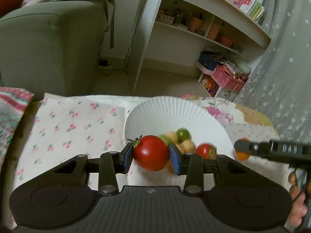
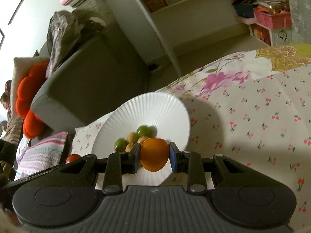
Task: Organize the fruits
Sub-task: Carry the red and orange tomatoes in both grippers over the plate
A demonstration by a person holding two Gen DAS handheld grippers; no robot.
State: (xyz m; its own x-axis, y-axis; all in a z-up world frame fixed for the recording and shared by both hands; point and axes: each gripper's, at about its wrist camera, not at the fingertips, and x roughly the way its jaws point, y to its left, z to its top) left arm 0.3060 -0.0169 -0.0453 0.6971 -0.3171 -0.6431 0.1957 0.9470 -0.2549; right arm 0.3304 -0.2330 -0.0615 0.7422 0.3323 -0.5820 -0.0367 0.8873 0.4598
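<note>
My left gripper (image 1: 151,156) is shut on a red tomato (image 1: 151,152) with a green stem, held over the near edge of a white ribbed paper plate (image 1: 167,110). The plate holds green fruits (image 1: 182,134), pale yellow fruits (image 1: 187,146) and a small red fruit (image 1: 204,150). My right gripper (image 2: 154,154) is shut on an orange fruit (image 2: 154,153), held above the same plate (image 2: 155,108). The right gripper also shows in the left wrist view (image 1: 241,148), at the plate's right edge with the orange fruit (image 1: 242,155).
The plate rests on a cherry-print cloth (image 1: 68,128) over a floral sheet (image 2: 223,77). A grey armchair (image 1: 48,48) stands behind, with a red cushion (image 2: 29,104). A white shelf unit (image 1: 194,29) with a pink basket (image 1: 227,77) stands at the back right.
</note>
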